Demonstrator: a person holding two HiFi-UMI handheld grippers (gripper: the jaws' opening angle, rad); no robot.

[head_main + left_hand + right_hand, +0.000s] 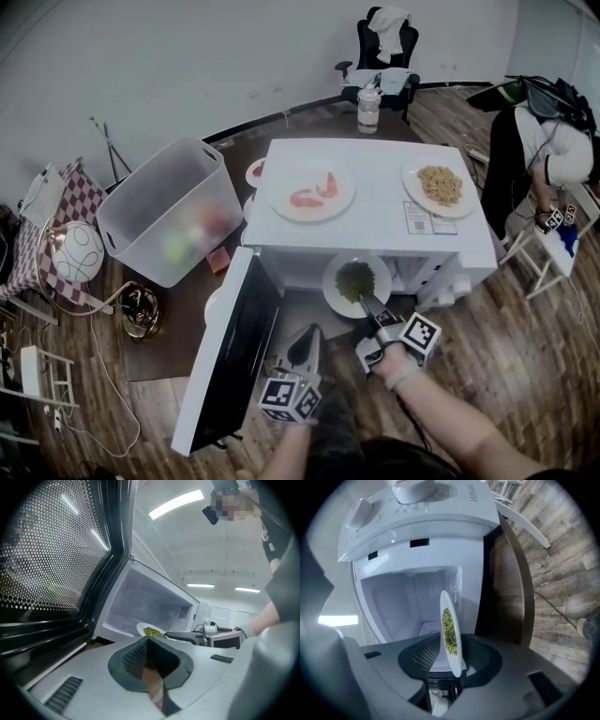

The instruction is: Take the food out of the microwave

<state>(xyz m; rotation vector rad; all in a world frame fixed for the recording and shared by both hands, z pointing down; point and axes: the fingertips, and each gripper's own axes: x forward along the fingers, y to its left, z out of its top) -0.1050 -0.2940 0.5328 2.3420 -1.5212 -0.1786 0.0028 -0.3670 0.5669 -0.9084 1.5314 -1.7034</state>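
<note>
Right gripper view shows the right gripper [451, 660] with its jaws spread. The rim of the plate [457, 660] lies between them, but neither pad presses on it. The plate, carrying the green food [448, 631], sits in the mouth of the microwave [417, 531] and seems to overhang its front edge. A pull made now would likely slip off the rim and leave the plate behind, or tip it over the sill and spill food in front of the microwave. The left gripper [148, 641], jaws pressed together and empty, hangs before the microwave beside its open door [51, 550], giving no support underneath.
</note>
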